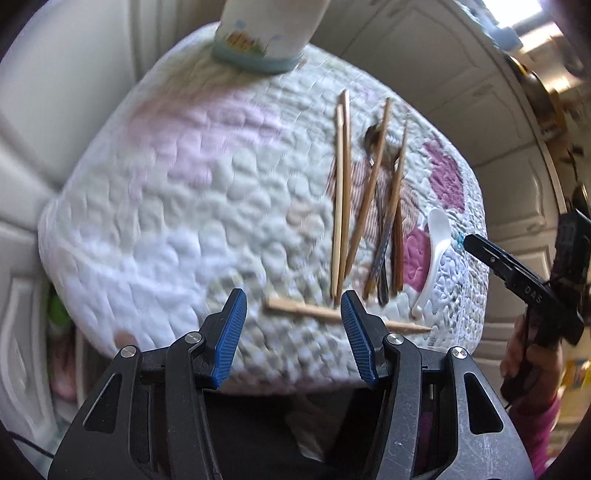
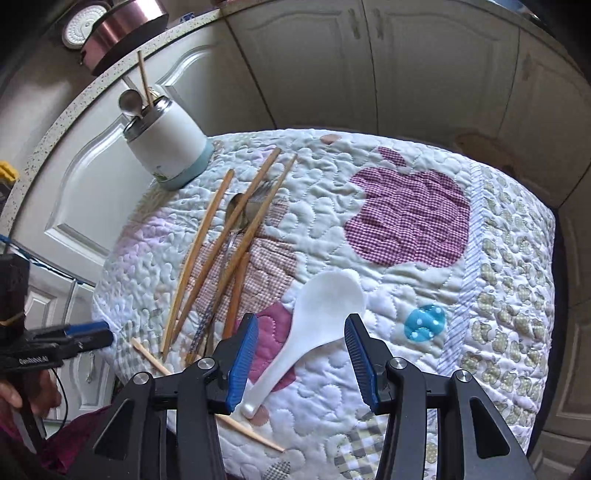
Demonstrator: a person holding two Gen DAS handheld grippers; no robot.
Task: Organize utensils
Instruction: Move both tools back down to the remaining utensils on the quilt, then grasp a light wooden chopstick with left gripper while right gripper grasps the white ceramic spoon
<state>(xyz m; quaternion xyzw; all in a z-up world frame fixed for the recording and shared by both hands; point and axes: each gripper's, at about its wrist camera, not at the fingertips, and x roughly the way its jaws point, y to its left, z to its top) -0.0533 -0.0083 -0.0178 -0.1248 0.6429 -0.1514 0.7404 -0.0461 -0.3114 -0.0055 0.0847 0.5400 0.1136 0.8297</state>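
Note:
Several wooden chopsticks [image 1: 345, 192] [image 2: 207, 251] lie in a loose pile with a metal spoon [image 2: 236, 212] and fork on a quilted table [image 1: 177, 206] [image 2: 498, 258]. One chopstick [image 1: 306, 308] lies crosswise just beyond my open, empty left gripper [image 1: 293, 325]. A white ceramic spoon [image 2: 314, 321] [image 1: 434, 243] lies between the fingers of my open right gripper [image 2: 301, 354], held by nothing. A white utensil cup [image 2: 168, 144] [image 1: 266, 33] stands at the far left corner with a spoon and a chopstick in it.
White cabinet doors [image 2: 424, 66] surround the table. A speckled counter edge [image 2: 74, 96] carries a copper pot [image 2: 122, 26]. The right gripper shows at the right edge of the left wrist view [image 1: 517, 277]; the left one shows at the left of the right wrist view [image 2: 66, 339].

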